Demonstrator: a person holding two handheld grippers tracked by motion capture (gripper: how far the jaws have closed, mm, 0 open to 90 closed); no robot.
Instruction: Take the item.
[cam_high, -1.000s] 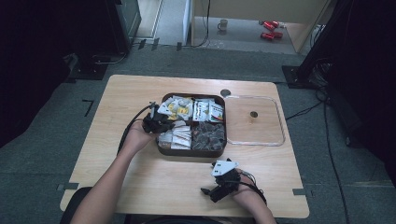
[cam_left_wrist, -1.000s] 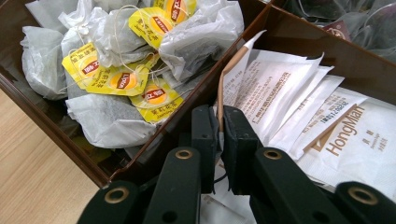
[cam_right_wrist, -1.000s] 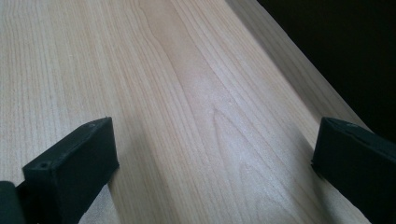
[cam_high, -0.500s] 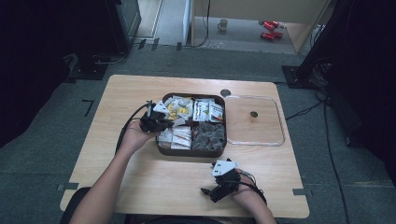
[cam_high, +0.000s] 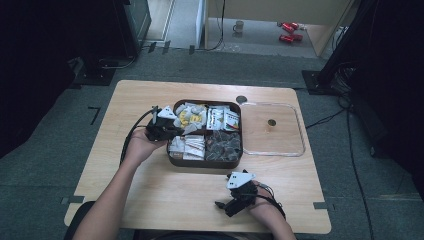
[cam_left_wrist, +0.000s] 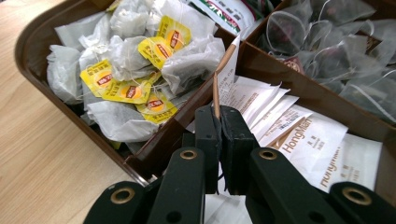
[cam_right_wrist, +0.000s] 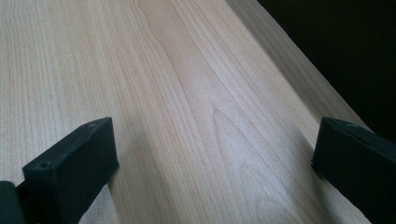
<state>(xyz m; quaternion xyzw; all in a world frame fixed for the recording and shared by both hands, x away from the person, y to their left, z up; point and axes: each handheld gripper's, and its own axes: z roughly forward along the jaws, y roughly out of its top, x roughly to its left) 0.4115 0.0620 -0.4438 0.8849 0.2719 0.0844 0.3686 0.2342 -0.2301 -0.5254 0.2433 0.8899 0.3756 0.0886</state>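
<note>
Wooden table (cam_high: 150, 190), left claw (cam_left_wrist: 218, 122) pinching white sachet (cam_left_wrist: 229, 70), right claw (cam_right_wrist: 210, 154) resting agape

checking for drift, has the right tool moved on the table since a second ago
No. The right tool sits at the same spot near the table's front edge, just below the brown tray's front right corner, as before.

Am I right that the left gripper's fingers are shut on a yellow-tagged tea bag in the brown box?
Not quite. The left gripper is shut, but on the upright edge of a white paper sachet from the near compartment, not a yellow-tagged tea bag; those lie loose in the next compartment of the brown box. The left gripper view shows it.
</note>
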